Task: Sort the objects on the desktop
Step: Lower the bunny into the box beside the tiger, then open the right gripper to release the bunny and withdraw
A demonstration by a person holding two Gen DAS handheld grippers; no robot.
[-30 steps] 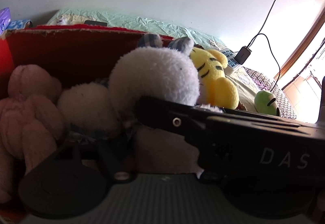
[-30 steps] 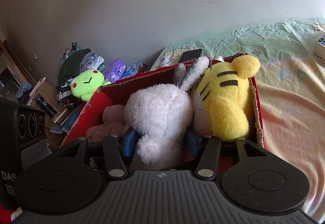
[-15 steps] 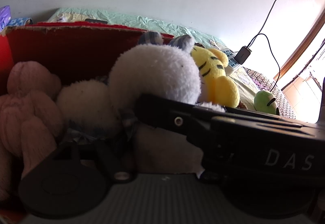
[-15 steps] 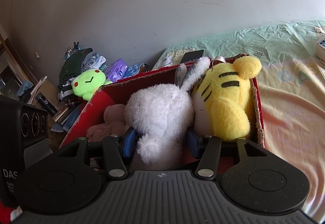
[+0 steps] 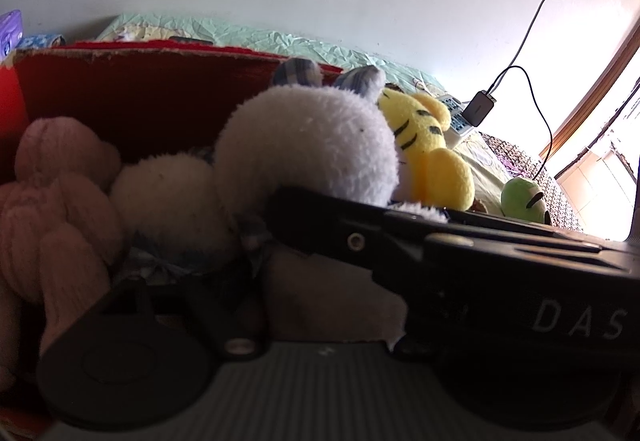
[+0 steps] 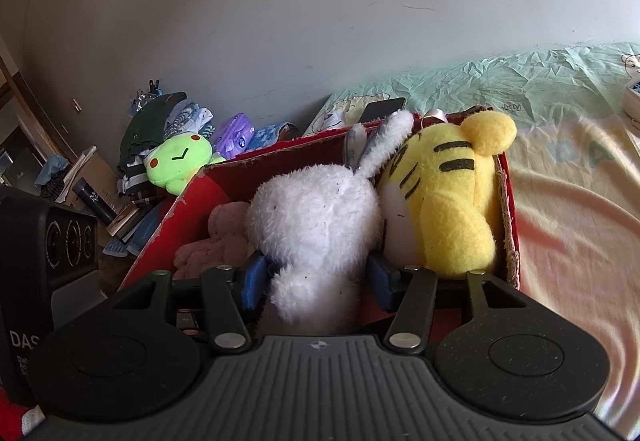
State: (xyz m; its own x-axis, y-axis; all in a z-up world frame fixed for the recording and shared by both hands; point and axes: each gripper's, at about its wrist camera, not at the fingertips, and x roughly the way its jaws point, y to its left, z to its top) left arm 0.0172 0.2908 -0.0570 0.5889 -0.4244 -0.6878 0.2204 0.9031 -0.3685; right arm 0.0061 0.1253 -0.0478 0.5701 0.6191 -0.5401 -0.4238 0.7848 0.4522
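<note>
A red cardboard box (image 6: 508, 209) on the bed holds a white plush rabbit (image 6: 316, 221), a yellow striped tiger plush (image 6: 452, 201) and a pink plush (image 6: 216, 241). My right gripper (image 6: 316, 277) has its blue pads on both sides of the rabbit's lower body, shut on it inside the box. In the left wrist view the rabbit (image 5: 308, 145), tiger (image 5: 428, 153), pink plush (image 5: 56, 201) and box wall (image 5: 140, 97) show close up. The right gripper's black body (image 5: 480, 273) crosses in front and hides my left gripper's fingertips.
A green frog plush (image 6: 176, 161) sits left of the box beside piled clothes and a purple pack (image 6: 232, 129). Another green plush (image 5: 524, 201) lies on the bed to the right. A phone (image 6: 380, 109) lies behind the box. A charger and cable (image 5: 480, 109) hang from the wall.
The views shift only slightly. The right gripper stays clamped on the rabbit in the box.
</note>
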